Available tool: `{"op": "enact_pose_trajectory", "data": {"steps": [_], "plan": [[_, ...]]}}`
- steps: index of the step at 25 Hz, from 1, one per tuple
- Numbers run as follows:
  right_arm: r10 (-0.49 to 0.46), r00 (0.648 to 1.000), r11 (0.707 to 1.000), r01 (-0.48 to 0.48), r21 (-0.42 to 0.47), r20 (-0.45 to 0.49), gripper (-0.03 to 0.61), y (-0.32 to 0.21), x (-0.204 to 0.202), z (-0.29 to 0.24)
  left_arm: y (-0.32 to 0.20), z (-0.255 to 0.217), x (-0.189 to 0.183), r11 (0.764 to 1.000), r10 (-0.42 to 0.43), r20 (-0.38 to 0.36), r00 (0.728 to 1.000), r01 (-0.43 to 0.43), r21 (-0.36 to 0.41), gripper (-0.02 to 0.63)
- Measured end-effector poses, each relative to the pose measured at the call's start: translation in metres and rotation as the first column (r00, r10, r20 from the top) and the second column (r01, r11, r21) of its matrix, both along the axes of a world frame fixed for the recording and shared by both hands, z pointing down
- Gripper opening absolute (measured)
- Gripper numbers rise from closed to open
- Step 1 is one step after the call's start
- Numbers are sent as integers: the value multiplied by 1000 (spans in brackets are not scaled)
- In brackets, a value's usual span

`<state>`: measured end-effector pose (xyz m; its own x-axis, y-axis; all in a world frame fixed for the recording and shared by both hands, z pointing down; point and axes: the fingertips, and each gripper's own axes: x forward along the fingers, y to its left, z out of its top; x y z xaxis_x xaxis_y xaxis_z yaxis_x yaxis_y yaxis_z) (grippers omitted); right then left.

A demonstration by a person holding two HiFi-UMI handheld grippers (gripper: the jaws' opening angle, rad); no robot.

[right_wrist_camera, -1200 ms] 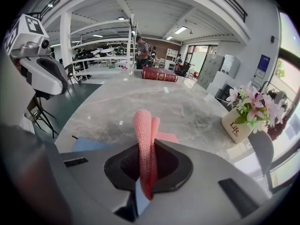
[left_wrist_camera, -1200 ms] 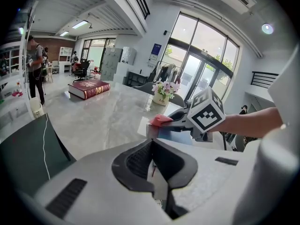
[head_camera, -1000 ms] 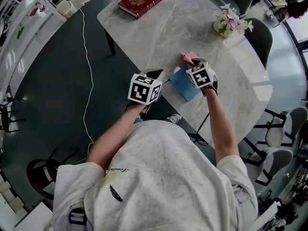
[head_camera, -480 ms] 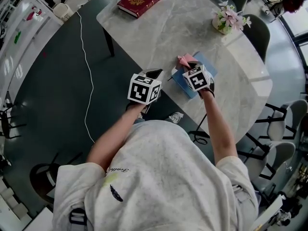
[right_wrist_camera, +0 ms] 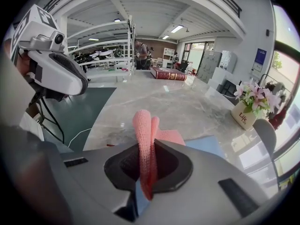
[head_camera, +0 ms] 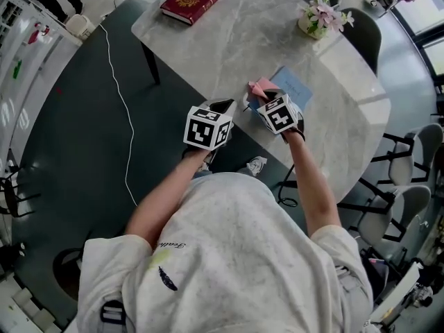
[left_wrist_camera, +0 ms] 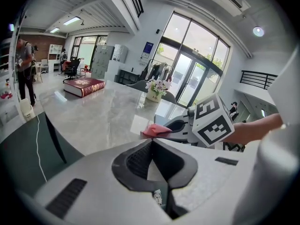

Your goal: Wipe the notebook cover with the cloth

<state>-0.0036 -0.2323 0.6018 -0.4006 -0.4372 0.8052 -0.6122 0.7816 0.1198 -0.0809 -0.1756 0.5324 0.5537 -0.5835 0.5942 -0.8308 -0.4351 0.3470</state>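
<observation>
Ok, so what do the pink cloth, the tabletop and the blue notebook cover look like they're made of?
Pink cloth: soft knitted or woven textile, matte; it shows a fine mesh texture and folds limply in the right gripper.
Tabletop: polished marble or a stone-look slab, with grey veining and window glare.
Blue notebook cover: smooth and matte, perhaps card or plastic; can't tell which.

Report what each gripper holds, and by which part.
Right gripper: the cloth, pinched at a bunched fold, the rest sticking out ahead of the jaws. Left gripper: nothing, jaws shut.
</observation>
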Motion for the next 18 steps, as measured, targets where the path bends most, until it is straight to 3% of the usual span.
{"op": "enact_pose_trajectory", "data": {"steps": [18], "plan": [[101, 994, 995, -101, -2, 31, 15, 50, -20, -5, 27, 1, -7, 989, 147, -11, 989, -147, 12, 6]]}}
